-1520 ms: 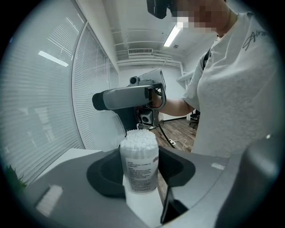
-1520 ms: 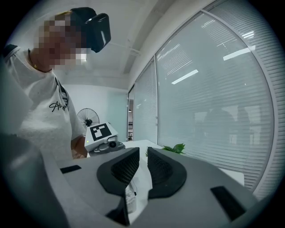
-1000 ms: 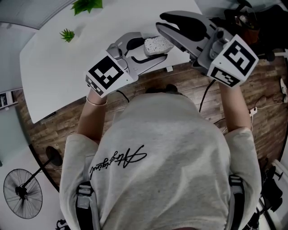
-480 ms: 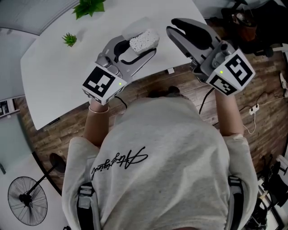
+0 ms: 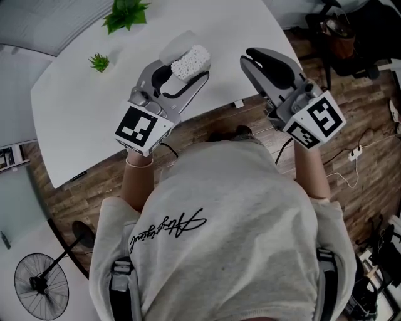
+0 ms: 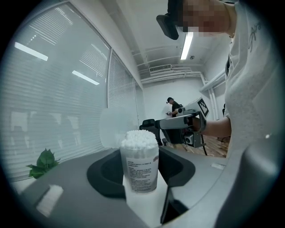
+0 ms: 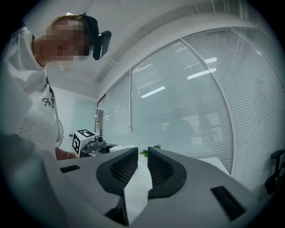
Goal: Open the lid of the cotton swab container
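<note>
The cotton swab container [image 5: 191, 61] is a clear tub packed with white swabs, held over the white table [image 5: 81, 94] with my left gripper [image 5: 187, 70] shut on it. In the left gripper view the container [image 6: 139, 162] stands upright between the dark pads [image 6: 104, 176], and its translucent lid [image 6: 112, 127] is flipped back on the far side. My right gripper [image 5: 247, 59] hangs apart to the right of it. In the right gripper view the right gripper's [image 7: 142, 162] jaws are closing, with a narrow gap and nothing between them.
Two small green plants [image 5: 125, 14] [image 5: 99, 62] stand at the table's far left. The table's rounded front edge runs just below the grippers, with wooden floor beyond. A floor fan [image 5: 41, 285] stands at lower left, and cables [image 5: 354, 152] lie at right.
The left gripper has carried the container up and left, farther over the table. The right gripper has drawn away from the container to the right, and its jaws have narrowed.
</note>
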`<state>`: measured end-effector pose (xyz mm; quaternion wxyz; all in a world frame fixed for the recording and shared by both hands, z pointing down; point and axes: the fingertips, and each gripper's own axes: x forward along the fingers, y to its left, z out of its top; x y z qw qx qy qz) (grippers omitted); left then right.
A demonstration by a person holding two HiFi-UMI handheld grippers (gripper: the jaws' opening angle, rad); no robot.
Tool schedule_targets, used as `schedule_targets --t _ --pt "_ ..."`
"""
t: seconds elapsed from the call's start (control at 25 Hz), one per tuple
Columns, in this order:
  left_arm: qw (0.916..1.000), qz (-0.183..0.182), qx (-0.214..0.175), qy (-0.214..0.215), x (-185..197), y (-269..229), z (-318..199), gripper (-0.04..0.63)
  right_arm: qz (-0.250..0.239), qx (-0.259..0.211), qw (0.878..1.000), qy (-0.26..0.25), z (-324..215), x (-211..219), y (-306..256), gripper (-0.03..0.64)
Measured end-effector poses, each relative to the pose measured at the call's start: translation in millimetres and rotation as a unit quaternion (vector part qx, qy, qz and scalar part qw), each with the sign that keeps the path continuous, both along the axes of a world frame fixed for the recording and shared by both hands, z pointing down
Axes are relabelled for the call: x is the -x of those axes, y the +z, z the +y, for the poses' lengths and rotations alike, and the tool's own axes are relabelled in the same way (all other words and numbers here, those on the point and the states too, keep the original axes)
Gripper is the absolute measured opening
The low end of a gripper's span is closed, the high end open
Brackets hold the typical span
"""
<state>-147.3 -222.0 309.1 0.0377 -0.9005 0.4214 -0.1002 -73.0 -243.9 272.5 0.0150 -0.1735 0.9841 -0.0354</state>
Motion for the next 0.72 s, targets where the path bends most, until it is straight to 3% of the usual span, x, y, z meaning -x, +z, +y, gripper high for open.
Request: schedule_targets --t 0.72 --pt "0.9997 0.008 -0.004 -0.025 15 6 -1 0.198 -0.005 0.032 0.998 0.056 2 -28 32 0.002"
